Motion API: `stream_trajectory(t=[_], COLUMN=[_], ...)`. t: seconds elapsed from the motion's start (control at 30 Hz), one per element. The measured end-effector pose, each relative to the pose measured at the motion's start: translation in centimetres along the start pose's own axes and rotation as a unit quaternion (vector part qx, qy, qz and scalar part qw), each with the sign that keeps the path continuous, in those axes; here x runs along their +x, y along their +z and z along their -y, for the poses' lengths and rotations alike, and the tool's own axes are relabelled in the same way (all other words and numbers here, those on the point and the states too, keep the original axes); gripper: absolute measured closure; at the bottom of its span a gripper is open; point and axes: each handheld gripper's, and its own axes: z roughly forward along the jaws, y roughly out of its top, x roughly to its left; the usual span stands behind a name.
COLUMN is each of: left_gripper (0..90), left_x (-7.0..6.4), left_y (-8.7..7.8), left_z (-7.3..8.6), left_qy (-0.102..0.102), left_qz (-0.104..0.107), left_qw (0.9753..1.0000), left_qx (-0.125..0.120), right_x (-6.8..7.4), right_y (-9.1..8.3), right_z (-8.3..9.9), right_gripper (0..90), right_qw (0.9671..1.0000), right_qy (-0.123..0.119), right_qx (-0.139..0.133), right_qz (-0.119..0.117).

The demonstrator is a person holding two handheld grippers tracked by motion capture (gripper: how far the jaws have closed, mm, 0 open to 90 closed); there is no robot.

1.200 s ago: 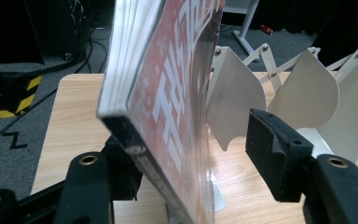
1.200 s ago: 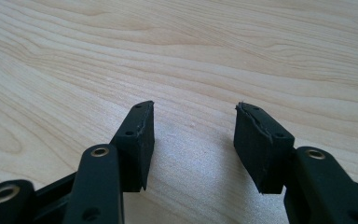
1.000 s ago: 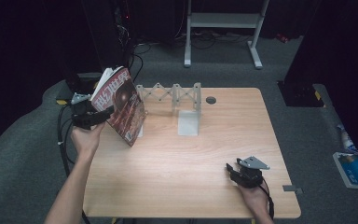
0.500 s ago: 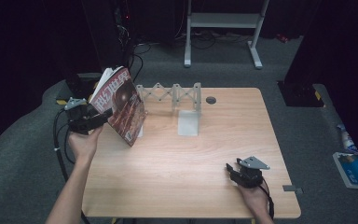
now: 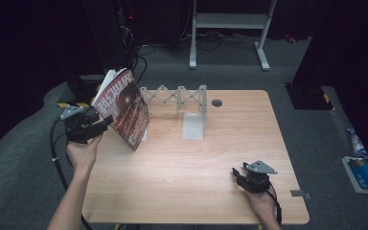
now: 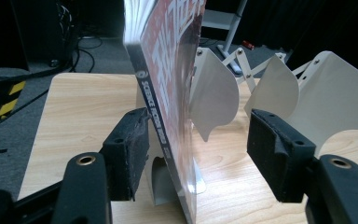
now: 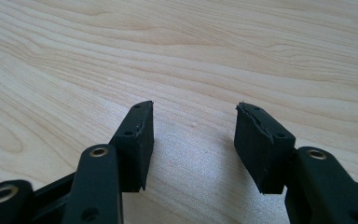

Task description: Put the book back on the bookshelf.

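- High view: white accordion book rack (image 5: 177,98) holds a red magazine (image 5: 124,108), tilted, at its left end.
- Spine reads "SCIENCE FICTION".
- My left gripper (image 6: 198,154) straddles it, released; right gripper (image 7: 191,140) is released too.

Left claw backs off the magazine
The left claw (image 5: 106,123) has drawn back toward the table's left edge, jaws now apart around the magazine (image 5: 124,106).

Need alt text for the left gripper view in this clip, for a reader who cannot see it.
A red-covered magazine stands on edge between the left tongs, whose jaws are spread wide with a gap on the right side. Behind it, white curved dividers of an expanding rack sit on the wooden table.
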Motion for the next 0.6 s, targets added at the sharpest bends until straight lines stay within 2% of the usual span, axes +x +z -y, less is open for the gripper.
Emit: stream_trajectory(t=[0.17,0.6], left_gripper=[38.8,39.1], left_x=[0.0,-0.8], left_y=[-0.4,-1.5], left_z=[0.3,1.3], left_qy=[-0.005,0.000], left_qz=[0.001,0.017], left_qw=[1.0000,0.9997], left_qx=[-0.006,-0.018], right_x=[0.0,0.0], right_y=[0.0,0.0], right_z=[0.0,0.0], right_gripper=[47.5,47.4], right_qw=[1.0000,1.0000], right_qy=[0.001,0.001], right_qx=[0.000,0.000], right_qz=[0.000,0.000])
